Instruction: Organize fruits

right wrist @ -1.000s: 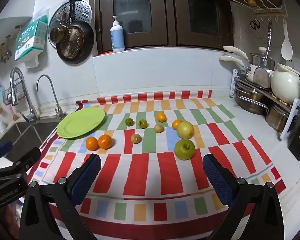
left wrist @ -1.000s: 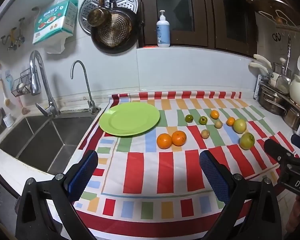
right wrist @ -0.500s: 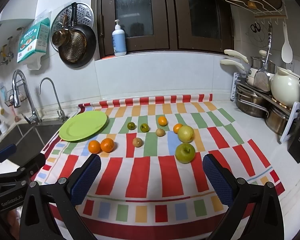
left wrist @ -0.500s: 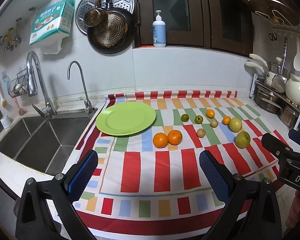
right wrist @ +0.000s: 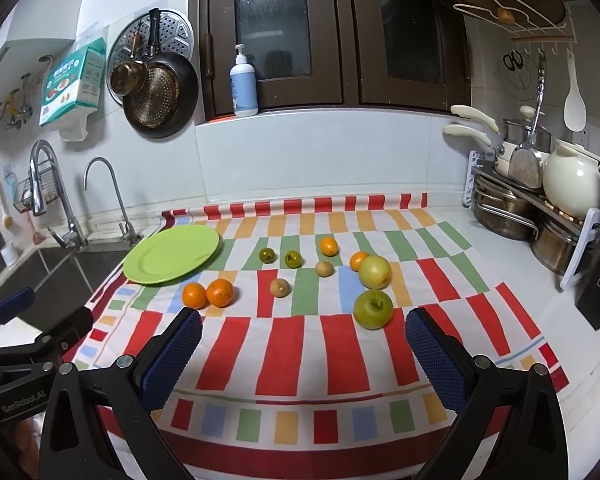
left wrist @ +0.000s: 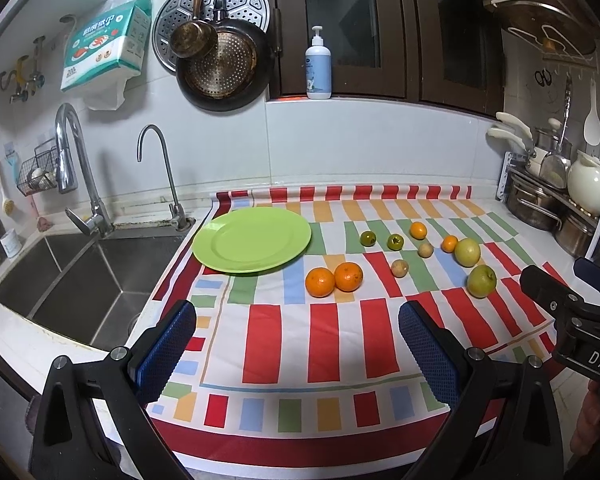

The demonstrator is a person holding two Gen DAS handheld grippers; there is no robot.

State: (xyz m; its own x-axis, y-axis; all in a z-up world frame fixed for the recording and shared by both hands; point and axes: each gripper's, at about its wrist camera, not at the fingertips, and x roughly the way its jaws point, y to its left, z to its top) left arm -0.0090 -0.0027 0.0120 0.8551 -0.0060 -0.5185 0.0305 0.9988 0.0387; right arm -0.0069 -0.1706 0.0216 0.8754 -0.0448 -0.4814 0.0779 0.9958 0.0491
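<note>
**Fruits laid out on the striped cloth, both tools held wide apart**

We hold the left tool (left wrist: 298,344) and the right tool (right wrist: 304,350) above the near edge of the bench (right wrist: 512,264), each with its two blue-padded fingers spread wide and nothing between them. In the right wrist view the left tool appears at the lower left edge; in the left wrist view the right tool appears at the right edge.

A striped cloth (left wrist: 324,344) covers the bench. A green plate (left wrist: 252,239) lies flat at the cloth's far left corner, just beside the sink (left wrist: 68,276), with no fruit on it.

All fruits rest on the cloth to the right of the plate:
- Two large oranges (left wrist: 334,279) sit touching each other, near the plate's front right rim.
- Two small green fruits (right wrist: 280,257) lie side by side farther back.
- Two small oranges (right wrist: 342,253) lie to their right, slightly apart.
- Two small brownish fruits (right wrist: 302,278) lie between these groups, apart from one another.
- A yellow-green apple (right wrist: 375,271) touches or nearly touches one small orange.
- A green apple (right wrist: 373,308) sits in front of it, stem end up, nearest the right tool.

Pots and a white kettle (right wrist: 572,184) stand on a rack at the bench's far right.
</note>
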